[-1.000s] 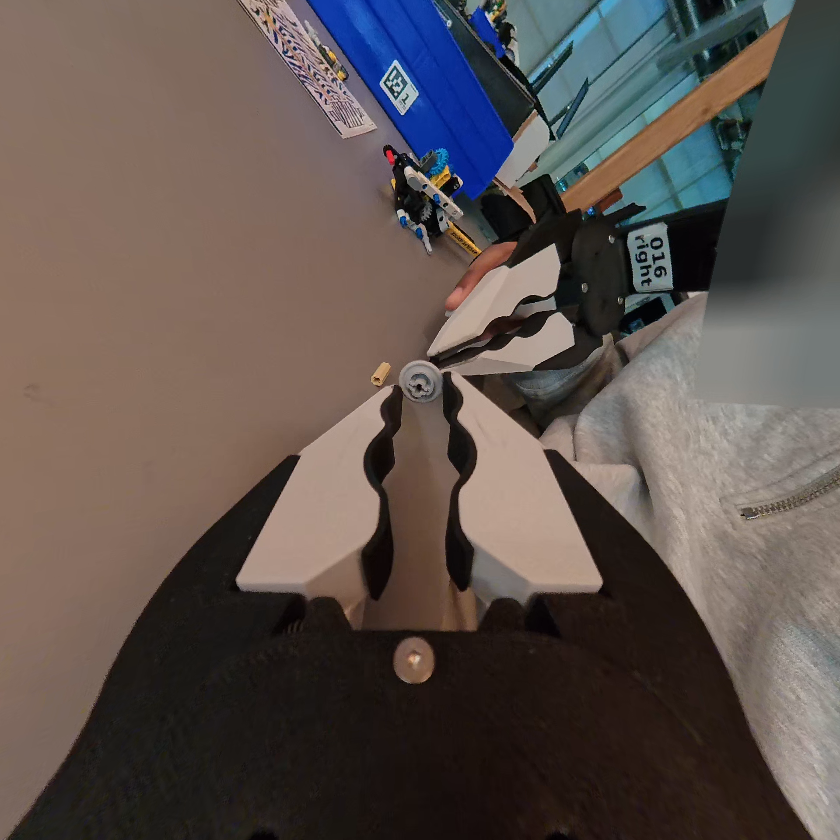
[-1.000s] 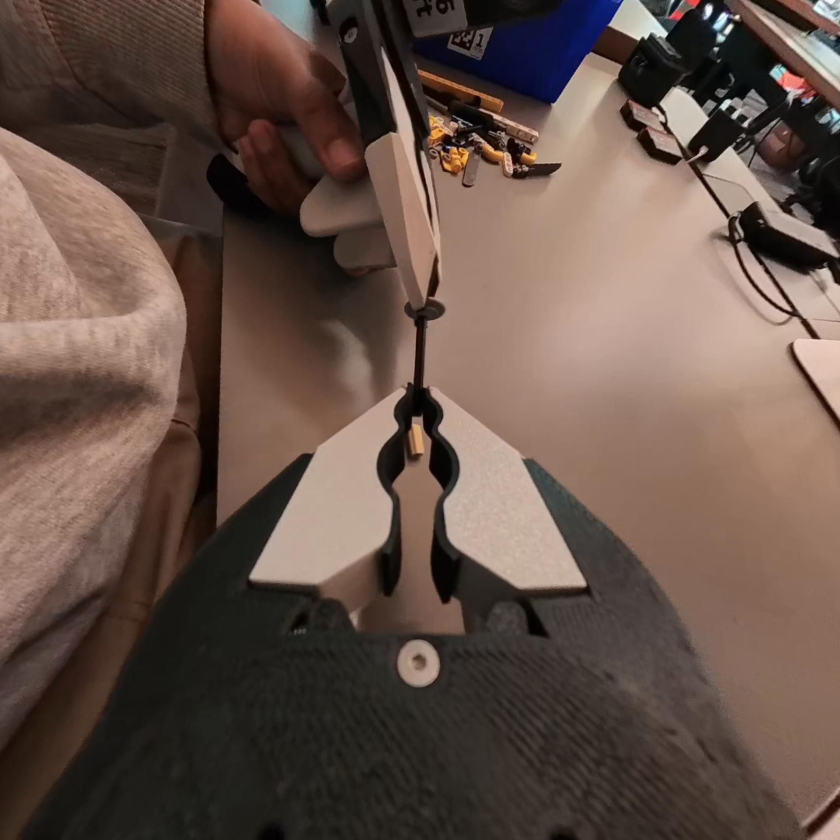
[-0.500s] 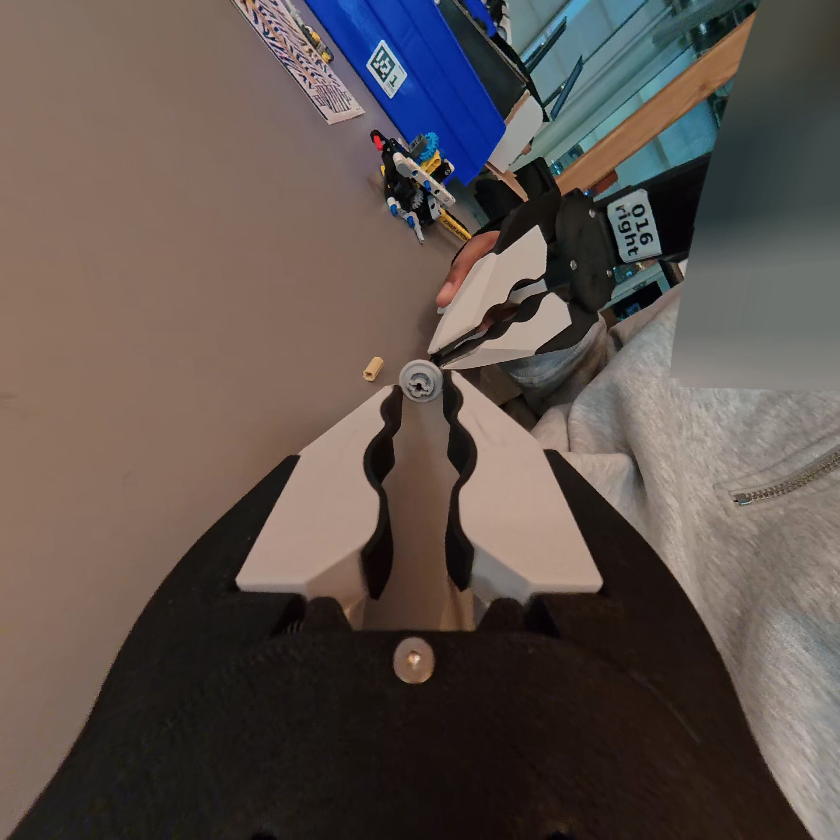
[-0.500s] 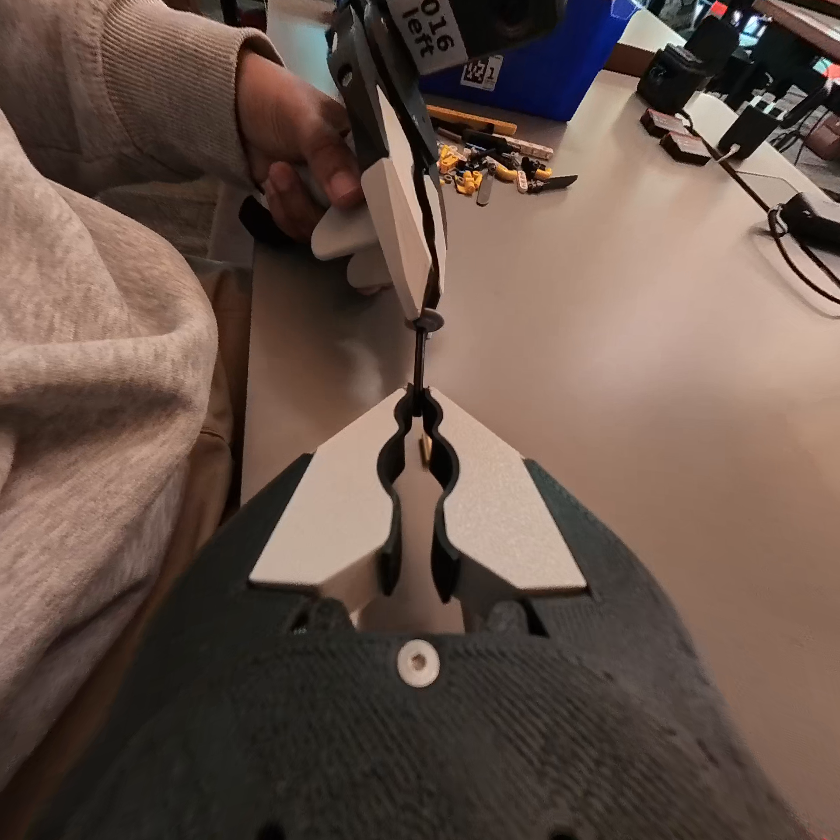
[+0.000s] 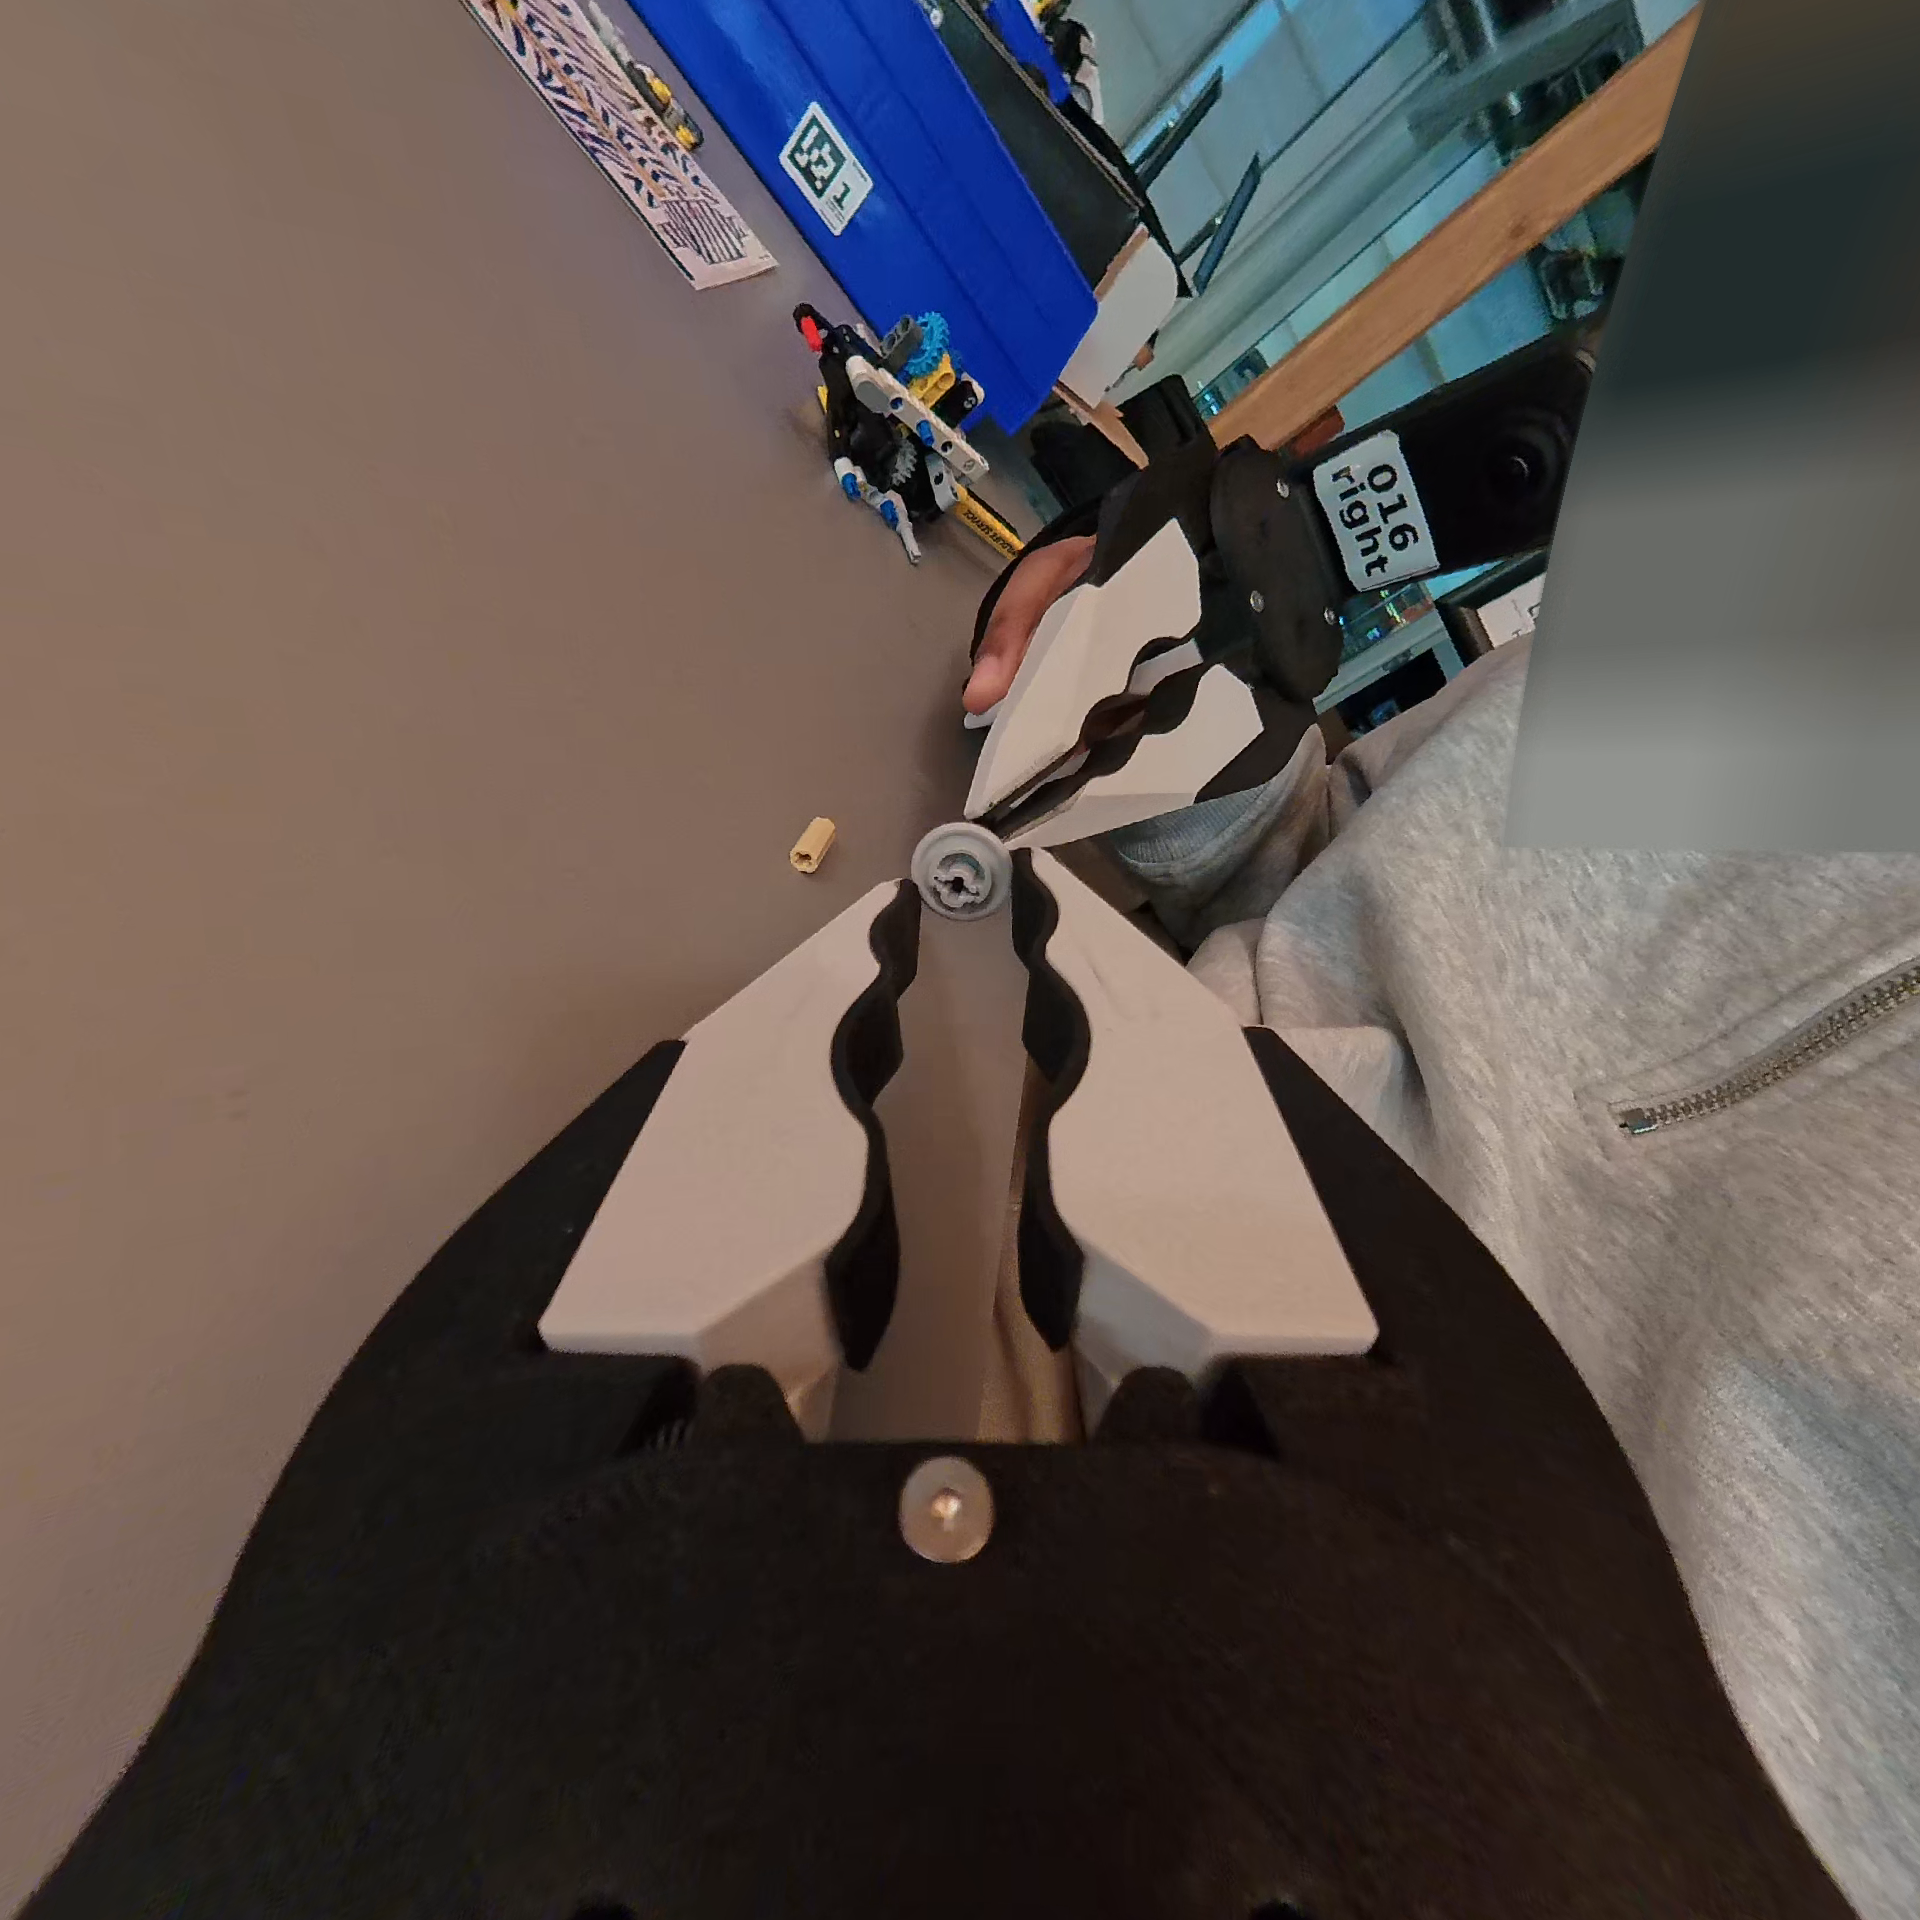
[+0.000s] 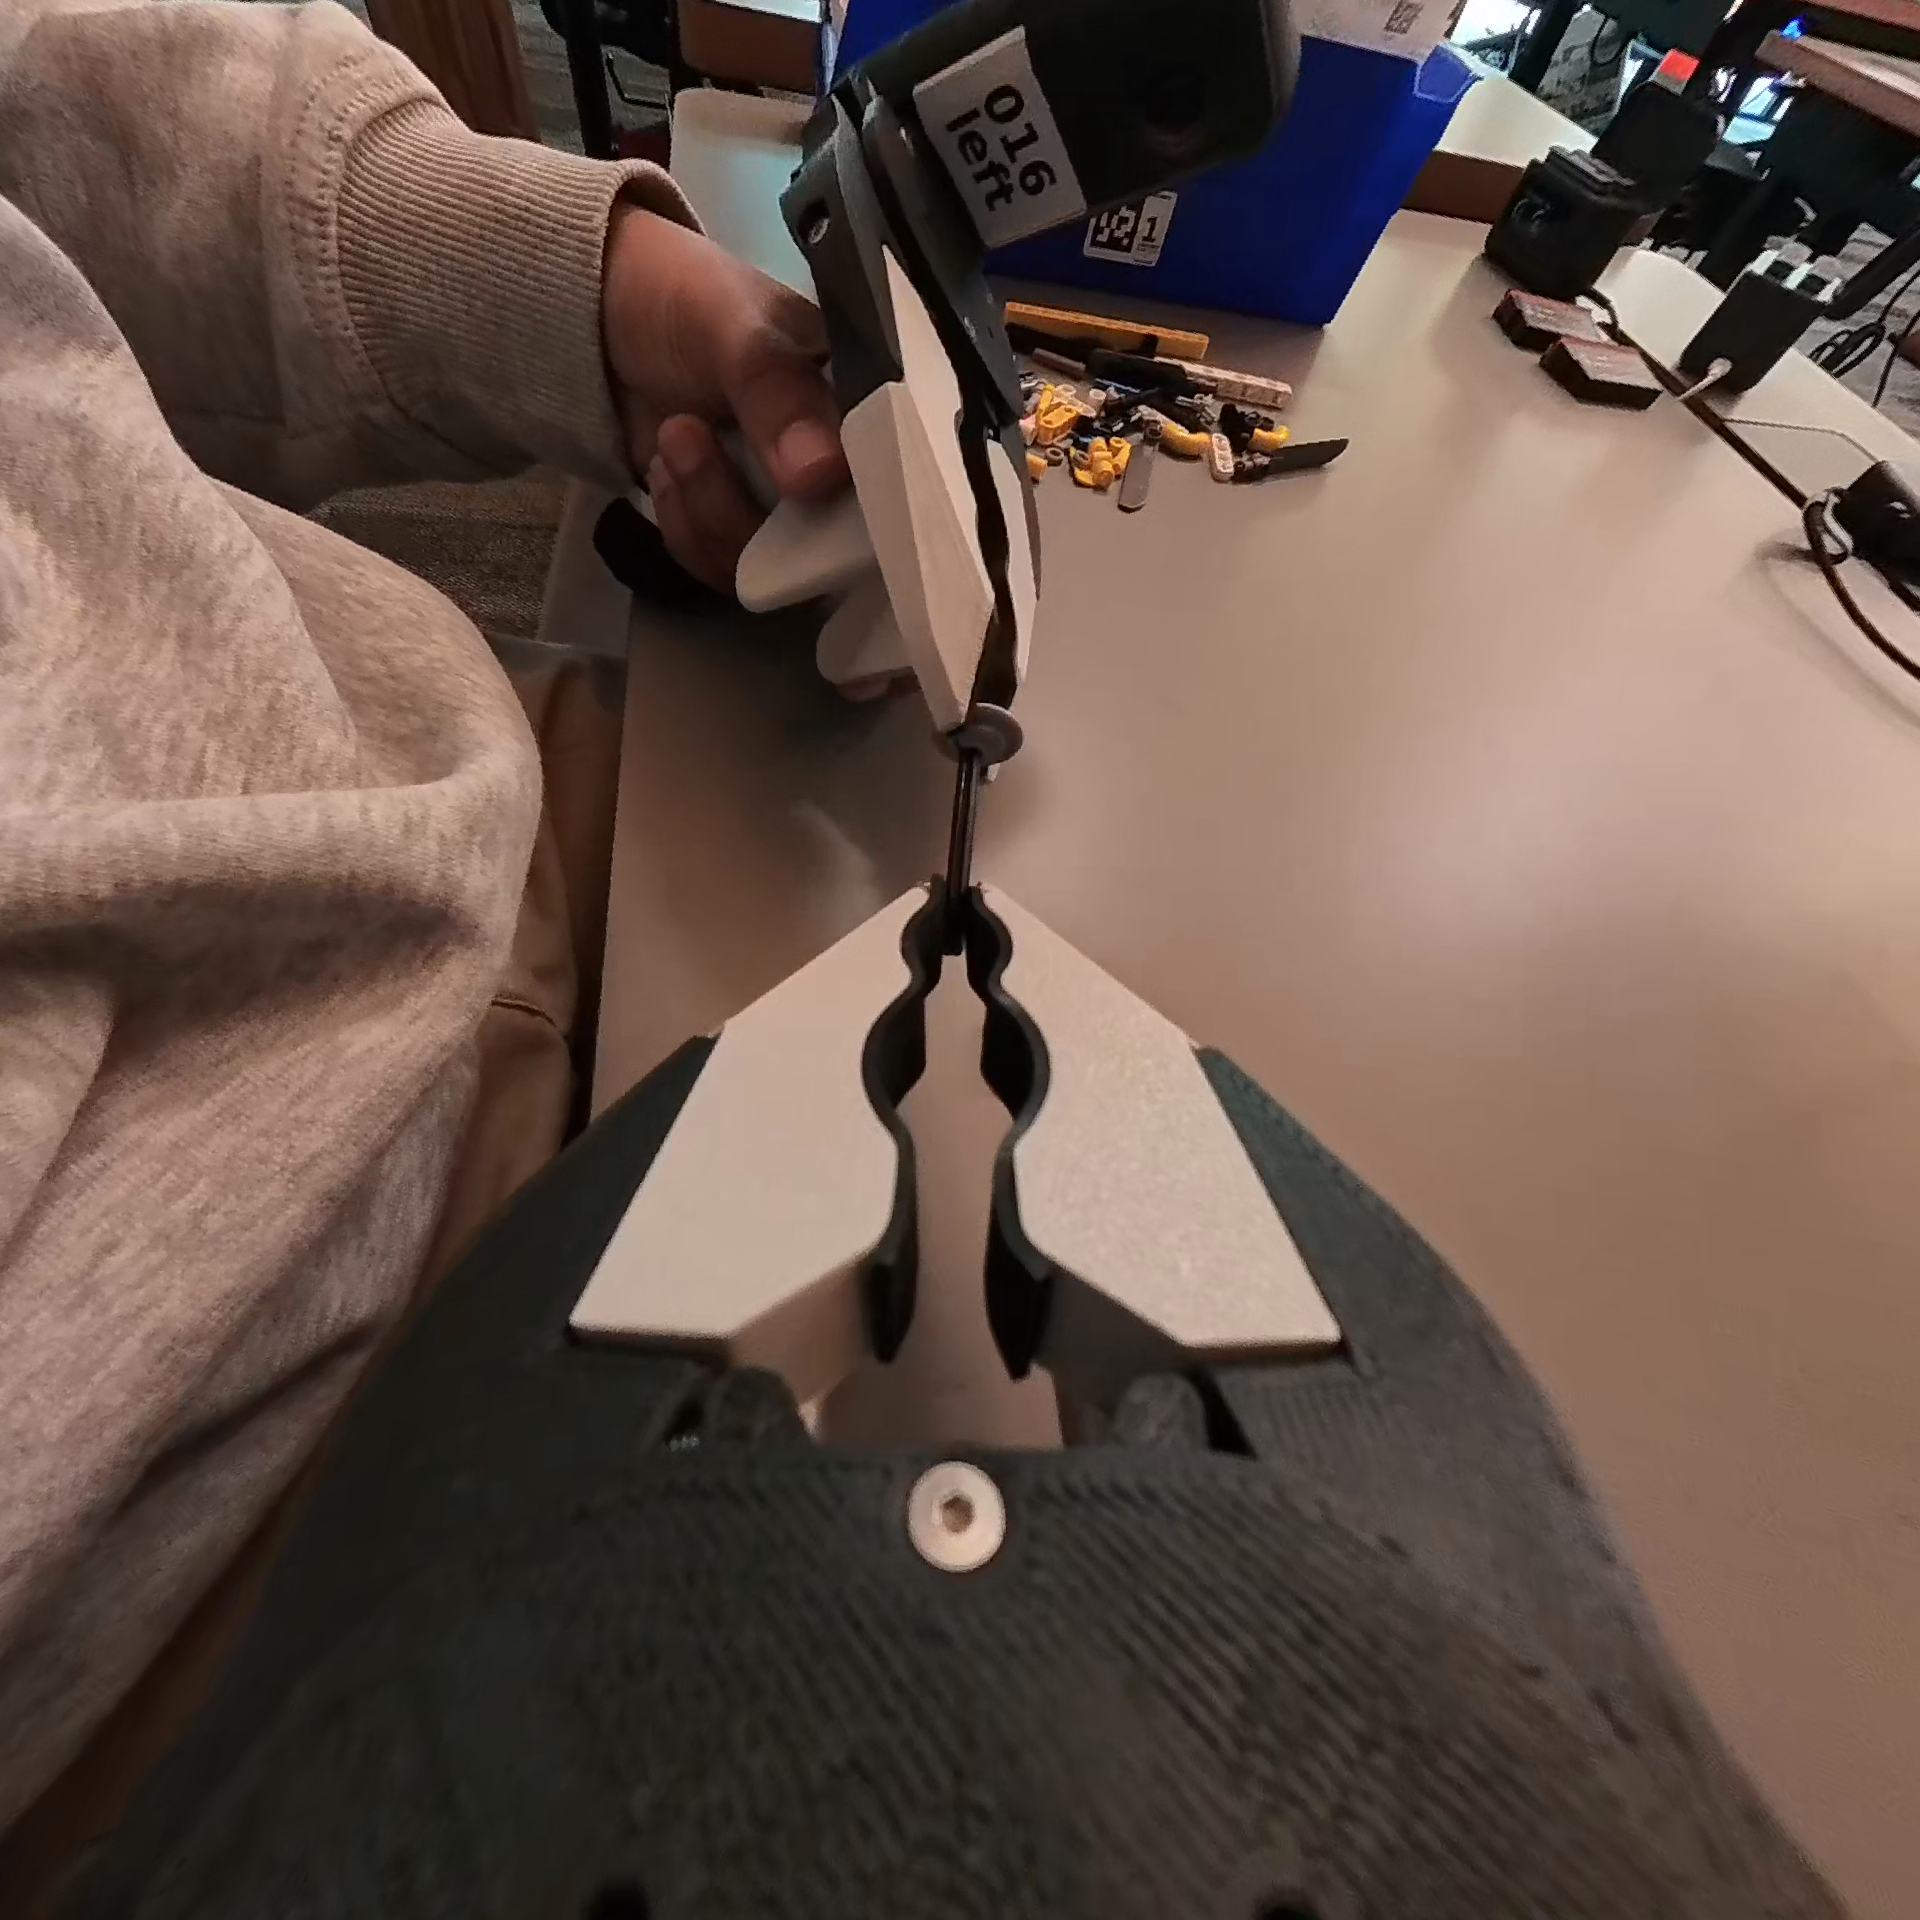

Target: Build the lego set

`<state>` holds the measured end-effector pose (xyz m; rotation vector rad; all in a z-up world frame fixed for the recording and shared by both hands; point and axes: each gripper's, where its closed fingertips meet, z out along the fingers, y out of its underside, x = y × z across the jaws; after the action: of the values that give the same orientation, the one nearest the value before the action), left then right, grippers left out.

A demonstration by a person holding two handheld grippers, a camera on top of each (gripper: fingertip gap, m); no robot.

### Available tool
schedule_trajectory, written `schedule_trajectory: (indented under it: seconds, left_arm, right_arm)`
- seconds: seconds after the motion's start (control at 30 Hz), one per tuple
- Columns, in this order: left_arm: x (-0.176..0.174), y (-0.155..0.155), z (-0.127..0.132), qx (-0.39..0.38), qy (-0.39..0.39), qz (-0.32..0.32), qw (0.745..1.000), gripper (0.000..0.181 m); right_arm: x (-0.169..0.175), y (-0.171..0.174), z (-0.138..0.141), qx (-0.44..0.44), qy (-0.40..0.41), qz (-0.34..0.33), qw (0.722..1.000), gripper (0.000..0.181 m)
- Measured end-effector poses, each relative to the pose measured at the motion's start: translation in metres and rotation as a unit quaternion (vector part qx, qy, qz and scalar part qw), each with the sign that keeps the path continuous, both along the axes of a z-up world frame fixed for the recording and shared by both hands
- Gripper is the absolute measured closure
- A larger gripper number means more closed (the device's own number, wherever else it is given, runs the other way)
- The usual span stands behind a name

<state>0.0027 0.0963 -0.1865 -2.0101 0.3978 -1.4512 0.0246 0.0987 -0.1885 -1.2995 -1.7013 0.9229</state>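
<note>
Left gripper (image 5: 961, 883) pinching grey wheel (image 5: 960, 881), black axle (image 6: 964, 821) in right gripper (image 6: 951, 902)

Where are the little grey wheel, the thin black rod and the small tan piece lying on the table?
grey wheel (image 5: 959, 884), left wrist view, its hub face.
black rod (image 6: 965, 831), right wrist view, mid-shaft between both grippers' fingers.
tan piece (image 5: 811, 844), left wrist view, its side.

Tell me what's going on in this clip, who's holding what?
A person works two handheld grippers above the table. The left gripper pinches a small grey round piece at its tips; the right gripper clamps a thin black axle whose far end meets that piece. Loose parts and a partly built model lie farther off.
</note>
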Motion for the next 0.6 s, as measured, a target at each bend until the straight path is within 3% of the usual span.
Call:
schedule_trajectory:
  seconds: [0.47, 0.6]
  left_arm:
    - [0.0000, 0.0041, -0.0009, 0.006, 0.012, 0.019, 1.000, 0.159]
    - [-0.0019, 0.0066, 0.0006, 0.009, 0.009, 0.030, 0.999, 0.150]
  right_arm:
    - [-0.0033, 0.0049, 0.0021, -0.005, 0.009, -0.019, 1.000, 0.179]
    - [-0.0040, 0.0081, 0.0029, -0.011, 0.012, -0.029, 0.999, 0.179]
